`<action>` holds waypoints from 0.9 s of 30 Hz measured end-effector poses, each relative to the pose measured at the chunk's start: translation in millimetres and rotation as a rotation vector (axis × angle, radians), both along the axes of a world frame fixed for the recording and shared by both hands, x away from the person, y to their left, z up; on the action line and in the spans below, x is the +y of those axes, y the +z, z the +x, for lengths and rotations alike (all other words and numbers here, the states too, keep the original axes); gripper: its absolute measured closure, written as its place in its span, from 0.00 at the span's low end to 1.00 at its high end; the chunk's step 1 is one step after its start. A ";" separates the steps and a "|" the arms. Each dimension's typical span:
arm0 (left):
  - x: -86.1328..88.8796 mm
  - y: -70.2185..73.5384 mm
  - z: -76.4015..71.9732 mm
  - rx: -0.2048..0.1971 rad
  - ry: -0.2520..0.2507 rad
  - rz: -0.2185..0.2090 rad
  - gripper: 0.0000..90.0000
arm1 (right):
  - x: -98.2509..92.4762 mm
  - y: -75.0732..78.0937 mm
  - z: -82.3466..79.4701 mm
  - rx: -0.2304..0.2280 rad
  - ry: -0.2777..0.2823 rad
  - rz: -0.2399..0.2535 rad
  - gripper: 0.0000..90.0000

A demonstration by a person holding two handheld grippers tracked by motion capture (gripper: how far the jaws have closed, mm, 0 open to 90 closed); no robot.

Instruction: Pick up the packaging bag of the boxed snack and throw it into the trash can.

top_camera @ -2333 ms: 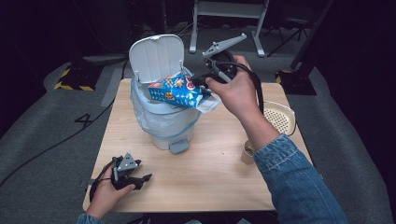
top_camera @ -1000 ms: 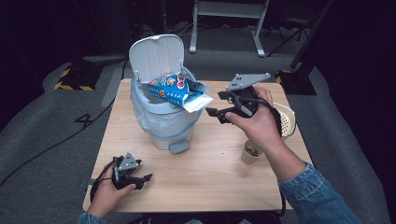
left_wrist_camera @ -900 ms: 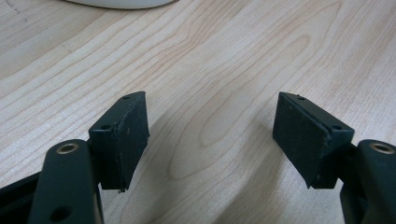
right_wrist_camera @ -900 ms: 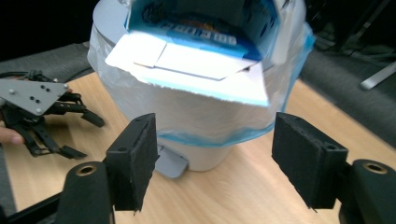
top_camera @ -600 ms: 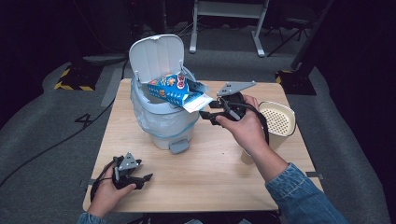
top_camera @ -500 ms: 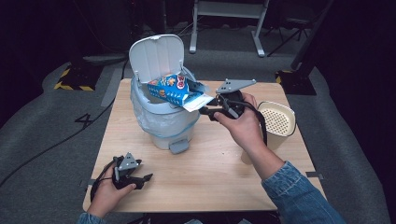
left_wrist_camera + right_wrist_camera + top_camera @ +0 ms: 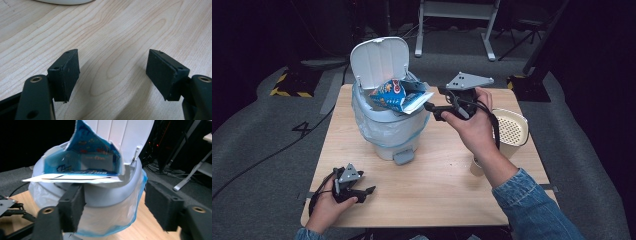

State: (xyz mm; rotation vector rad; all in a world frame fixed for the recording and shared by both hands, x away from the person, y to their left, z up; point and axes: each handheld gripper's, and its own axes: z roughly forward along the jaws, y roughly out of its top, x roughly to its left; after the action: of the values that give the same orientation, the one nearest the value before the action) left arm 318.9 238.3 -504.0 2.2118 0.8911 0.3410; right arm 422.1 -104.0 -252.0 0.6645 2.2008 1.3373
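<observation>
From the high view, we see a white bin (image 7: pixel 387 125) on the wooden table (image 7: pixel 447 175), with its lid (image 7: pixel 379 62) standing up. A blue box (image 7: pixel 394 95) sticks out of the top of the bin, lying on its side with a white flap toward our right gripper (image 7: pixel 432 107). That gripper is just beside the flap, with nothing in it. Its jaws have just closed partway and then come apart again. Our left gripper (image 7: pixel 364 192) rests near the front corner of the table, well away from the bin. A cream cup (image 7: pixel 509 130) stands at the right edge.

In the left gripper view, we see the two black jaws spread wide over bare wood, with nothing between them.

In the right gripper view, the jaws stand apart in front of the bin (image 7: pixel 100 202). The blue box (image 7: pixel 85 160) sits above them, torn open, with its white flap (image 7: pixel 72 178) poking out flat.

We think the box is thin card, so it is light and bends easily. We would pinch a firmer side wall, not the floppy flap, and squeeze gently, because it could crush or tear.
</observation>
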 end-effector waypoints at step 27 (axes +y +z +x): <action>0.3 0.1 0.1 0.003 0.002 -0.003 0.30 | -23.6 12.4 -17.7 0.029 0.108 -0.041 0.38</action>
State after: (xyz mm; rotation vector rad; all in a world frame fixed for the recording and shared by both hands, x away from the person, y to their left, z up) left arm 319.0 238.7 -503.9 2.2096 0.8947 0.3375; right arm 404.4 -127.7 -239.6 0.5603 2.3099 1.3383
